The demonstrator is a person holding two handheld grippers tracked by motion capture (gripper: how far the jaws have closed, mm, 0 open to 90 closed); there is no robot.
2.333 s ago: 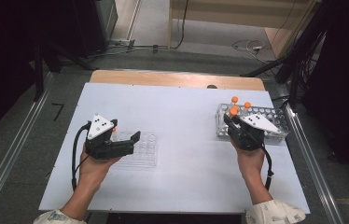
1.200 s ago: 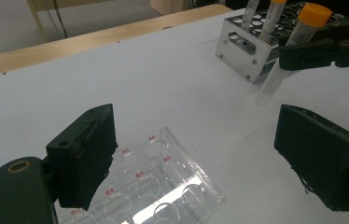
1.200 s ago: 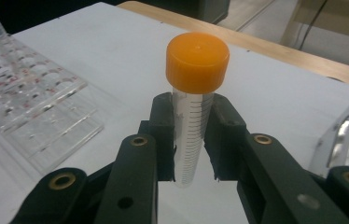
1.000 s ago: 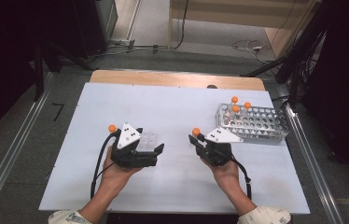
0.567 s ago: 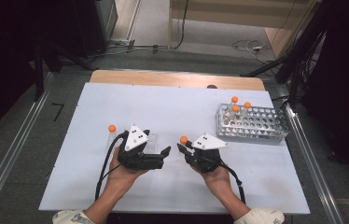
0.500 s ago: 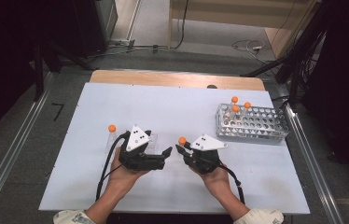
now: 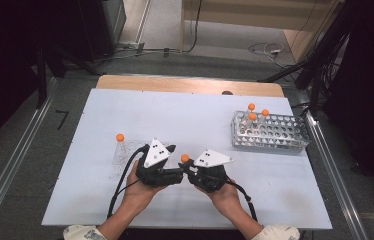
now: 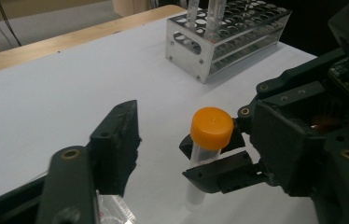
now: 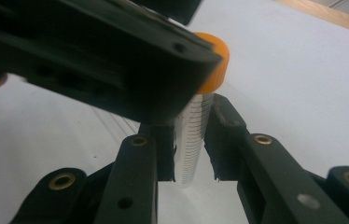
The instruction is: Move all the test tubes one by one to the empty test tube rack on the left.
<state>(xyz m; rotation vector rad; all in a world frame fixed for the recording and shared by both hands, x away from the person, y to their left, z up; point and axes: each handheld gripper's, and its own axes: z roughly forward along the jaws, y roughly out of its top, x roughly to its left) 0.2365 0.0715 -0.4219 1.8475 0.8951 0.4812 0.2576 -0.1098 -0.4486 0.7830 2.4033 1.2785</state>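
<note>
High view: on the white bench [image 7: 125, 105] the two grippers meet near its six-o'clock edge. The right gripper [image 7: 191, 172] holds one orange-capped centrifuge tube [image 7: 185, 159] upright, and the left gripper [image 7: 174, 173] reaches in from nine o'clock toward it. A second orange-capped tube [image 7: 119, 148] stands in a clear rack [image 7: 125, 157] at about ten o'clock from the hands. Toward two o'clock sits one perforated metal rack [image 7: 275, 135] carrying three orange-capped tubes [image 7: 251, 116] at its left end. That makes five tubes and two racks.

Left gripper view: the tube [image 8: 207, 149] stands upright in the middle, pinched just under its cap by the right gripper [image 8: 210, 161] coming in from three o'clock. The left gripper's fingers [image 8: 116, 147] have just been closing; the tube stands between them, but one finger is clearly off it, so they are parted. The metal rack [image 8: 219, 46] lies at one o'clock.

Right gripper view: the right gripper's fingers [image 9: 226, 135] pinch the clear tube [image 9: 192, 135], whose fine graduation marks show but are unreadable. The left gripper's dark finger [image 9: 116, 60] crosses at eleven o'clock, covering part of the cap.
</note>
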